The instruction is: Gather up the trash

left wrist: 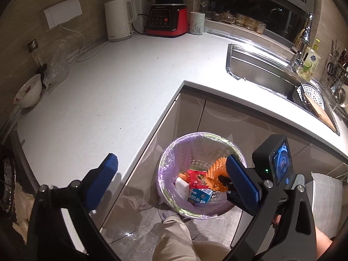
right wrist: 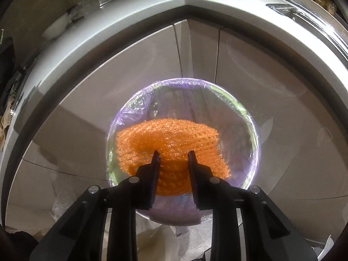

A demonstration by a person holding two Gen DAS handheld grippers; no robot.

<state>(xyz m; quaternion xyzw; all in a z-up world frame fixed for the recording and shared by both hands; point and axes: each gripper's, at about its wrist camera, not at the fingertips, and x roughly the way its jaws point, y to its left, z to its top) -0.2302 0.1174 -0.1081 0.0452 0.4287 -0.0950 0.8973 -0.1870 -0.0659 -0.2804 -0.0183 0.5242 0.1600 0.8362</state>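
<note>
A round bin (left wrist: 162,174) lined with a purple bag stands on the floor in the corner of the cabinets. In it lie a red snack packet (left wrist: 198,177), a blue carton (left wrist: 200,196) and a white block (left wrist: 181,187). An orange foam net (right wrist: 174,134) hangs over the bin's (right wrist: 254,126) mouth. My right gripper (right wrist: 173,154) points down at the net, jaws parted, with the net between and beyond the tips, not pinched. In the left wrist view, the right gripper (left wrist: 224,180) reaches into the bin beside the net (left wrist: 215,169). My left gripper (left wrist: 171,161) is wide open and empty above the counter edge.
The white countertop (left wrist: 108,91) carries a kettle (left wrist: 119,19), a red blender (left wrist: 167,19), a mug (left wrist: 196,22), a used bowl (left wrist: 29,93) and a crumpled clear bag (left wrist: 56,65). A steel sink (left wrist: 261,69) lies at the right. A person's trouser leg (left wrist: 174,235) stands by the bin.
</note>
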